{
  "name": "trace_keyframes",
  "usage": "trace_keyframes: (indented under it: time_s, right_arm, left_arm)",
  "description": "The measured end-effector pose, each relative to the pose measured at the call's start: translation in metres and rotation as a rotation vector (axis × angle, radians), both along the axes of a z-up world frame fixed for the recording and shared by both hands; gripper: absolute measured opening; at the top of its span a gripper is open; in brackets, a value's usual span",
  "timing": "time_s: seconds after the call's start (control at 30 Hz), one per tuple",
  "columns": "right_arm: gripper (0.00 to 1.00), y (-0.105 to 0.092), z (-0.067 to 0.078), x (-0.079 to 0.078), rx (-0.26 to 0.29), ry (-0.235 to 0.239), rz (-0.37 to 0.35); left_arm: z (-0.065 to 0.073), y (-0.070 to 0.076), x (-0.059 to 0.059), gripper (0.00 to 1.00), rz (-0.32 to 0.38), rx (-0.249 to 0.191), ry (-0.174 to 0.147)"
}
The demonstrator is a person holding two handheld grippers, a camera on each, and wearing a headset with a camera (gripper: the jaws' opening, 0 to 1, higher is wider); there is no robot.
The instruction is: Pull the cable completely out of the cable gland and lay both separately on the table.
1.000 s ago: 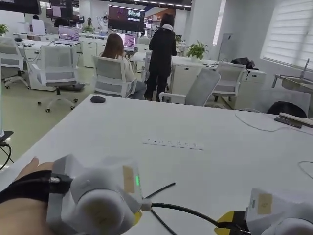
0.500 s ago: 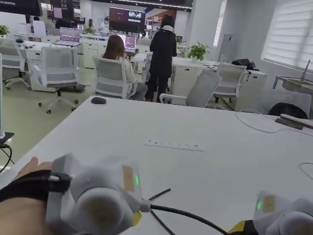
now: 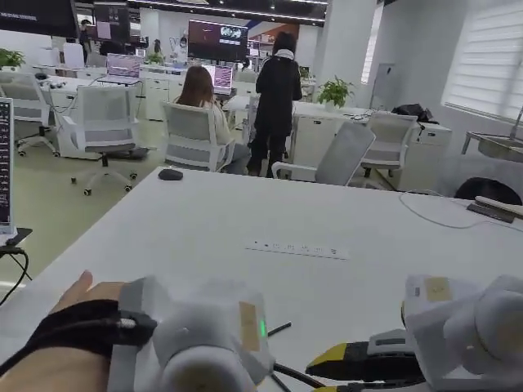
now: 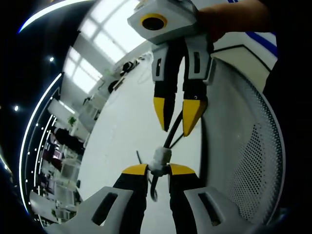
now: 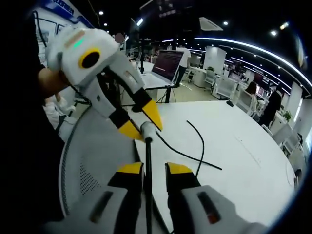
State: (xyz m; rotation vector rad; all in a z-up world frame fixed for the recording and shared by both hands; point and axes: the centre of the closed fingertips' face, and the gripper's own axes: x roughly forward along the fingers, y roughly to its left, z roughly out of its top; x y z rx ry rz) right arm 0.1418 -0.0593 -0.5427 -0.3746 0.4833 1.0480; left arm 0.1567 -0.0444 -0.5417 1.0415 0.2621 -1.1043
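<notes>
I am gripping the white gland (image 4: 160, 157) in my left gripper (image 4: 158, 169), near the table (image 3: 245, 212). The cable (image 5: 147, 153) is still passing through it. My right gripper (image 5: 154, 168) is standing narrow around the cable; whether it is pinching, I cannot tell. Next I should clamp firmly and pull straight apart.

The white surface (image 3: 245, 212) carries a dark mouse (image 3: 170, 174) near its far left edge and a pale flat strip (image 3: 297, 249) at its middle. A thin white cord (image 3: 433, 219) runs toward a dark flat object (image 3: 493, 210) at far right. Black cable lengths (image 5: 203, 146) lie crossed on the near part.
</notes>
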Motion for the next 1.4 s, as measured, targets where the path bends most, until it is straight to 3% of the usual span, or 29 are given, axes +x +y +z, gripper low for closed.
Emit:
trace_keyframes:
  time_s: [0.1, 0.23, 0.73, 1.4]
  right_arm:
    - [0.14, 0.007, -0.001, 0.0, 0.002, 0.003, 0.009]
    - [0.03, 0.011, -0.001, -0.004, 0.015, 0.012, 0.027]
    - [0.02, -0.006, -0.015, -0.012, -0.019, 0.028, 0.007]
    - [0.02, -0.041, -0.051, -0.016, -0.152, 0.07, -0.022]
  left_arm:
    - [0.0, -0.002, -0.003, 0.17, -0.007, 0.0, -0.001]
    - [0.002, -0.001, -0.002, 0.17, -0.001, -0.007, -0.002]
    - [-0.006, 0.005, 0.001, 0.16, 0.01, -0.007, 0.025]
    - [-0.005, 0.022, 0.012, 0.17, 0.062, -0.009, 0.022]
